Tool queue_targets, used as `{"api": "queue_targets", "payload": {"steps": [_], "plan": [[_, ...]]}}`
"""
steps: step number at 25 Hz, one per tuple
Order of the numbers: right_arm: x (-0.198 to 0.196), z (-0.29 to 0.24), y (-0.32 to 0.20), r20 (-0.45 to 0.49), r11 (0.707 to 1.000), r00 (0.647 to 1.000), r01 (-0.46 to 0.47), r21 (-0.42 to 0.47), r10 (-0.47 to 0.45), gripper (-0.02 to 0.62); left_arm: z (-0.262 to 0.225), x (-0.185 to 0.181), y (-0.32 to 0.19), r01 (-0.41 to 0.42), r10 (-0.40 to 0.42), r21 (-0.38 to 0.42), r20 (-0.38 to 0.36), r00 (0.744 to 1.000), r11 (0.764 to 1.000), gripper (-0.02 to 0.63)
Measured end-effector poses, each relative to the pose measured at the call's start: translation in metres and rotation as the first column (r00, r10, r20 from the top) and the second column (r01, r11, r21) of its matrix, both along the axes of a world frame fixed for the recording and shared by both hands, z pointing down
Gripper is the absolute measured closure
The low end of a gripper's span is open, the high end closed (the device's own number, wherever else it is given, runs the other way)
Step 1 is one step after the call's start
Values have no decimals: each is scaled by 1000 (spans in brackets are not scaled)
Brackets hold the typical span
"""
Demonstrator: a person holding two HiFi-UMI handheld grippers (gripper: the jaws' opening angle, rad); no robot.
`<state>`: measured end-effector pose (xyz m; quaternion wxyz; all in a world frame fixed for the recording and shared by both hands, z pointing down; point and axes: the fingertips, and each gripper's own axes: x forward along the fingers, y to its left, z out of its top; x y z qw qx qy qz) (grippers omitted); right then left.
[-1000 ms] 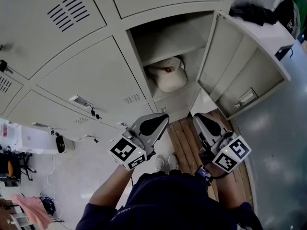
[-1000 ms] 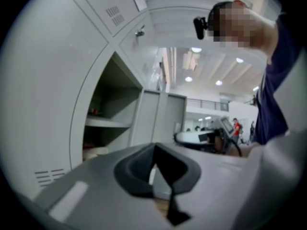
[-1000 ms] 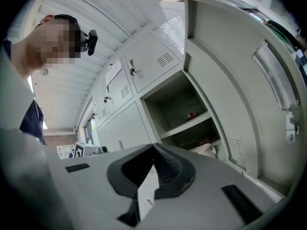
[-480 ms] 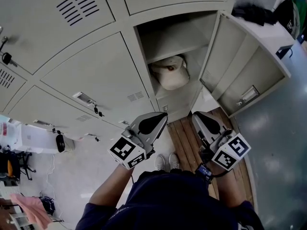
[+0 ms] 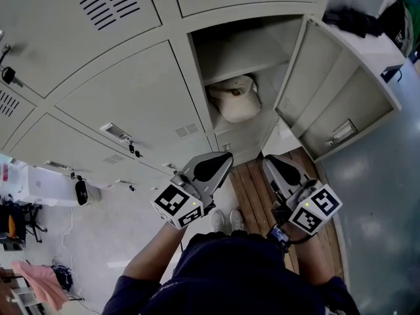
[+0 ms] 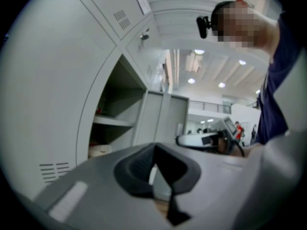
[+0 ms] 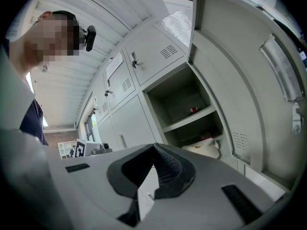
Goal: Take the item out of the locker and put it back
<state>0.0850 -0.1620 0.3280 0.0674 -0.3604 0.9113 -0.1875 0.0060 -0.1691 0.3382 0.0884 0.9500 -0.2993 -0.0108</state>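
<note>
Jaws on left gripper (image 5: 211,167) and right gripper (image 5: 279,170) were closed, empty, the cream item (image 5: 237,101) seemingly untaken inside the open locker (image 5: 231,50).

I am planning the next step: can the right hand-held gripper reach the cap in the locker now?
Probably yes: the door stands wide open and nothing lies between the right hand-held gripper and the cap under the shelf. Its jaws are shut and must open first.
</note>
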Motion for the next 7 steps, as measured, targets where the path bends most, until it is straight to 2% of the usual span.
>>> {"api": "queue_targets", "payload": {"steps": [7], "plan": [[2, 4, -3, 0, 1000, 1000, 4, -7, -4, 589, 6, 3, -1, 2, -2, -9, 4, 1000, 1000, 603]]}}
